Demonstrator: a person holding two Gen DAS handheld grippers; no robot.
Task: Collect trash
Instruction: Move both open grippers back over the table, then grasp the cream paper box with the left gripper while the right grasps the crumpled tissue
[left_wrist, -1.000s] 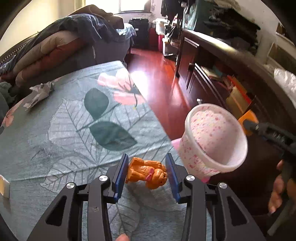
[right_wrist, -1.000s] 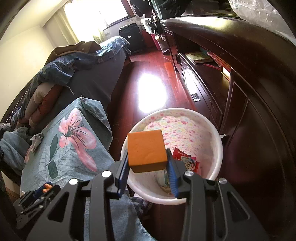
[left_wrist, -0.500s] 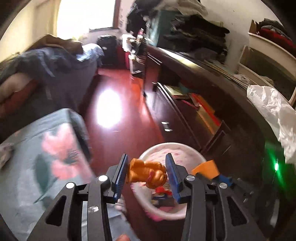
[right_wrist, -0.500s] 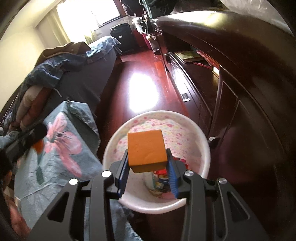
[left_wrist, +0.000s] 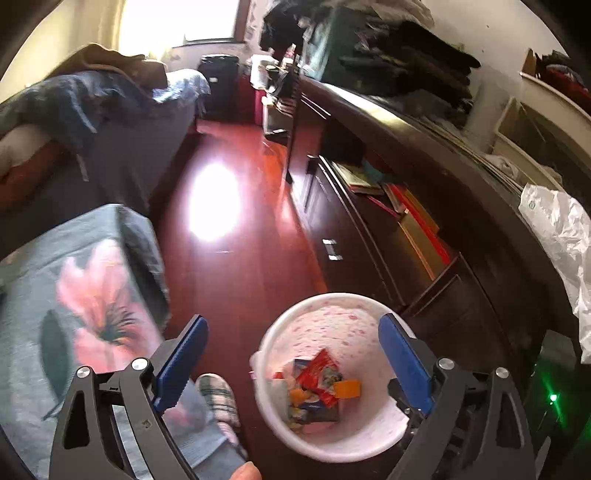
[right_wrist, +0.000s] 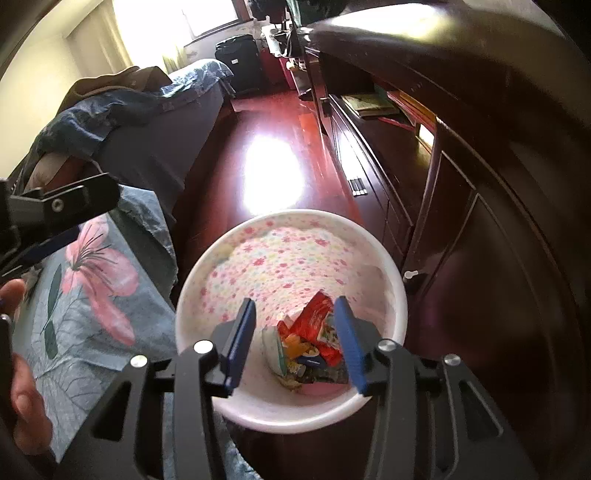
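A white waste bin (left_wrist: 266, 343) with a flowered lining stands on the floor between the bed and a dark cabinet. Inside lie a red wrapper (left_wrist: 319, 371), an orange block (left_wrist: 347, 389), an orange toy (left_wrist: 298, 396) and other scraps. My left gripper (left_wrist: 291, 323) hangs above the bin, its jaws opening wide with nothing between them. My right gripper (right_wrist: 294, 317) is also over the bin (right_wrist: 291, 218), its jaws opening, and they hold nothing. Below them show the red wrapper (right_wrist: 310, 321) and an orange piece (right_wrist: 295, 345).
The bed's floral sheet (left_wrist: 85, 295) is at the left, with a checked slipper (left_wrist: 218, 397) beside the bin. A dark wooden cabinet (left_wrist: 369, 240) runs along the right, bearing a white plastic bag (left_wrist: 561, 236). Red floor (left_wrist: 229, 280) lies beyond. A hand (right_wrist: 22, 402) is at the left edge.
The left gripper swung from over the bed to over the bin and opened; the orange toy left it. The right gripper opened and its orange block dropped into the bin.
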